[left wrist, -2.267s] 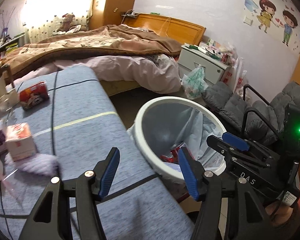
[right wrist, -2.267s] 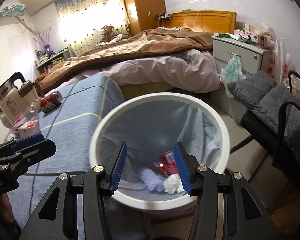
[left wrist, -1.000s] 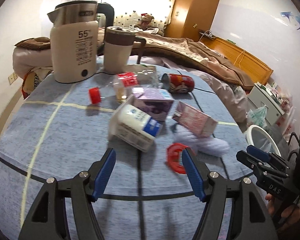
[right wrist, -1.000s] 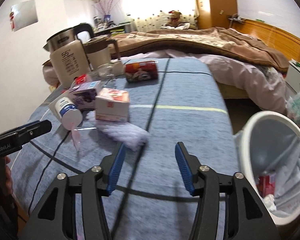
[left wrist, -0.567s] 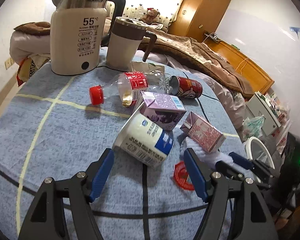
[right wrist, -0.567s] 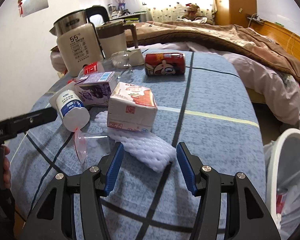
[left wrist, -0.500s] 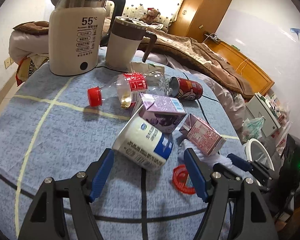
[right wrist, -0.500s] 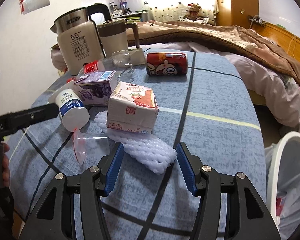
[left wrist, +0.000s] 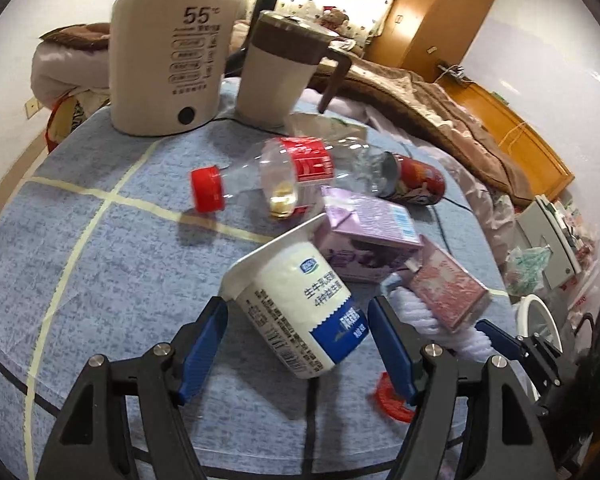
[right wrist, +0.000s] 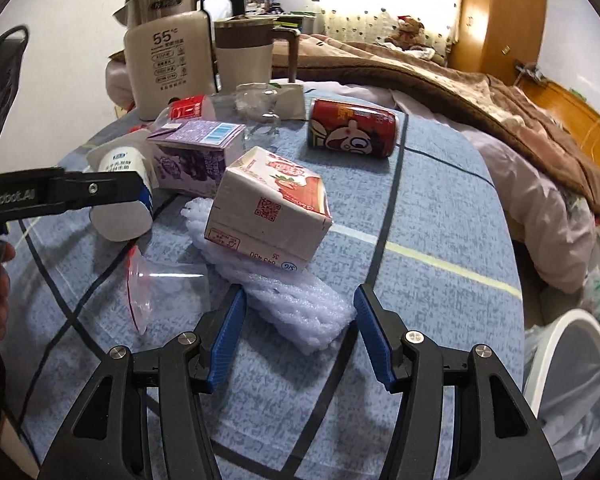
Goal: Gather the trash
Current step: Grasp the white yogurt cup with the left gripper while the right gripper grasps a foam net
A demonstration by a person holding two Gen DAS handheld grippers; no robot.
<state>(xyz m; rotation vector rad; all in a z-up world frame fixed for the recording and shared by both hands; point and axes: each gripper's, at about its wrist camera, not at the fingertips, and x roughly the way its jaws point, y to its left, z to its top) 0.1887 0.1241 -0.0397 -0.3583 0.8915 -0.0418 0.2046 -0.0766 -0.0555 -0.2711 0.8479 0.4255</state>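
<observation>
Hovering over the cluttered blue tablecloth [left wrist: 80, 264], both grippers are spread and pinching nothing. Left gripper [left wrist: 298, 322] straddles the tipped yogurt cup [left wrist: 296, 304], which lies on its side between the blue pads without touching either. Right gripper [right wrist: 298, 312] frames the end of the white foam sleeve [right wrist: 288, 292]; the pink drink carton [right wrist: 268, 208] rests on the sleeve's far part.

Other trash on the cloth: purple carton [left wrist: 370, 232], clear bottle [left wrist: 300, 176] with red cap, red can [right wrist: 350, 128]. A flat clear bag [right wrist: 160, 288] lies just beside the sleeve. Bin [right wrist: 568, 364] sits off the table's right edge.

Risks, as judged:
- Cup is round and tapered; closing across it may squirt it forward into the purple carton.
- Pulling the sleeve will likely tip the pink carton, which may knock neighbours.
- Soft foam may crush and slip from the pads.
- Kettle [left wrist: 168, 60] and mug [left wrist: 280, 76] stand well behind, probably safe.
</observation>
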